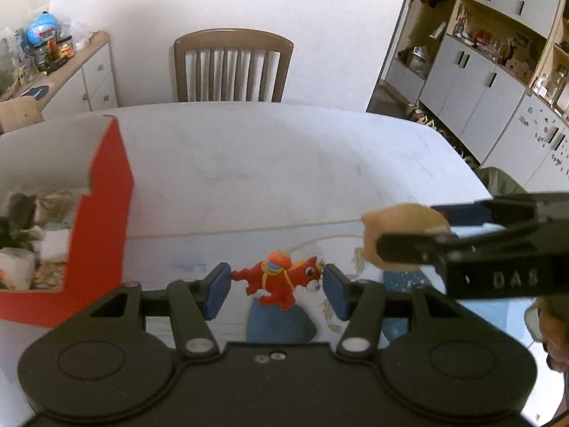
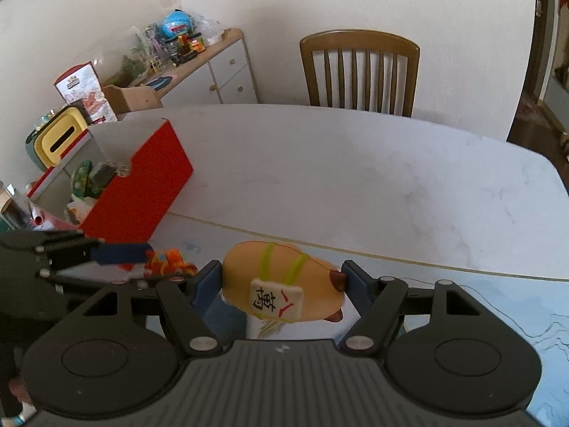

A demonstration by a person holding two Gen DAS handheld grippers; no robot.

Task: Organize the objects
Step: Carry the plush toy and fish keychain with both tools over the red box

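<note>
The red toy horse (image 1: 281, 277) hangs crosswise between the blue pads of the left gripper (image 1: 276, 286), clear of the table, its long axis running from one pad to the other. Its head, with a pale muzzle, meets the right-hand pad and its tail end meets the left-hand pad; the legs dangle downward and an orange cap with a blue patch sits on its back. The jaws are drawn in to a narrow gap and clamp the toy at both ends.

Beside it, the tan capybara toy (image 2: 284, 281) is clamped the same way in the right gripper (image 2: 286, 284), whose jaws stand wider around the plump body. Its long axis also lies across the gripper, the dark brown snout against the right-hand pad and the rounded rump against the left-hand one. Two green straps cross its back, and a white tile with Chinese characters faces the camera.

Under both toys lies a light blue illustrated mat (image 2: 498, 306) on the white marble-pattern table (image 2: 355, 178). Farther left stands an open red box (image 2: 142, 192) with packets inside. Beyond the table's far edge stands a wooden chair (image 2: 359, 71), and a cluttered sideboard (image 2: 227, 67) lines the wall.
</note>
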